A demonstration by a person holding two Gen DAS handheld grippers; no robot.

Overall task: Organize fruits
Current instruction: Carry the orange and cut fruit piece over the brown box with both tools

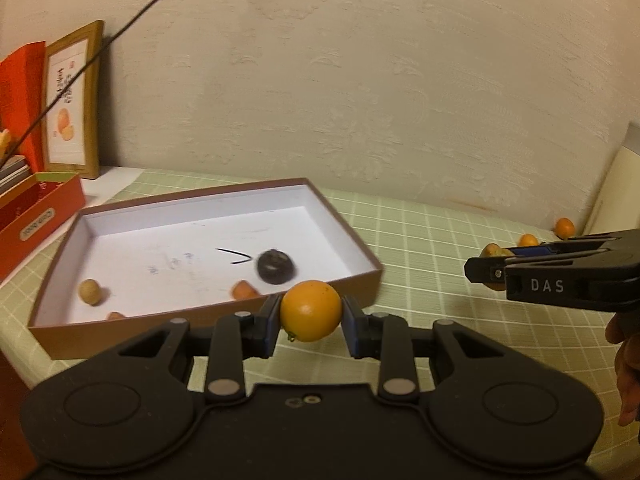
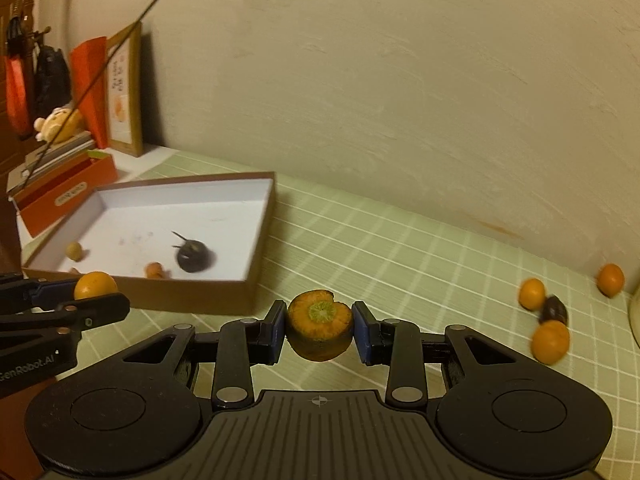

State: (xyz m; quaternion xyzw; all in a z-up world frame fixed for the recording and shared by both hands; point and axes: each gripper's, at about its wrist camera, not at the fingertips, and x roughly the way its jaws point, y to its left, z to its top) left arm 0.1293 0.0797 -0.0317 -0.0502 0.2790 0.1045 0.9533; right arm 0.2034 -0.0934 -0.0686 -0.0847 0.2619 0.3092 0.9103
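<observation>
Left tongs point(image 1: 311, 316) clamped on a whole orange point(image 1: 311, 310), blue pads touching it on both sides, held just in front of the near wall of the shallow box point(image 1: 344, 236). Right tongs point(image 2: 320, 330) clamped on a cut orange piece point(image 2: 320, 325), cut face with the pale green centre up and toward the camera, held above the green checked cloth point(image 2: 400, 248) on the bench, to the right of the box. Box sits at the left of the cloth, brown outside, white inside. In it: a dark round fruit point(image 1: 276, 266) near the middle-front, blurred; a small tan fruit point(image 1: 90, 291) at the left; an orange scrap point(image 1: 243, 290) near the front wall and another scrap point(image 1: 115, 315) partly hidden by that wall. Black pen marks on the box floor beside the dark fruit. Loose fruit at the far right of the cloth, well apart from the box: three small oranges point(image 2: 532, 294) and one dark fruit point(image 2: 554, 310) between two of them, touching or nearly; can't tell which. One of the three sits apart by the wall. Left view shows the right tongs from the side at the right edge. Behind the box: red carton point(image 1: 40, 216), framed picture point(image 1: 74, 100) leaning on the wall. A thin dark cord point(image 1: 120, 34) crosses the upper left.
</observation>
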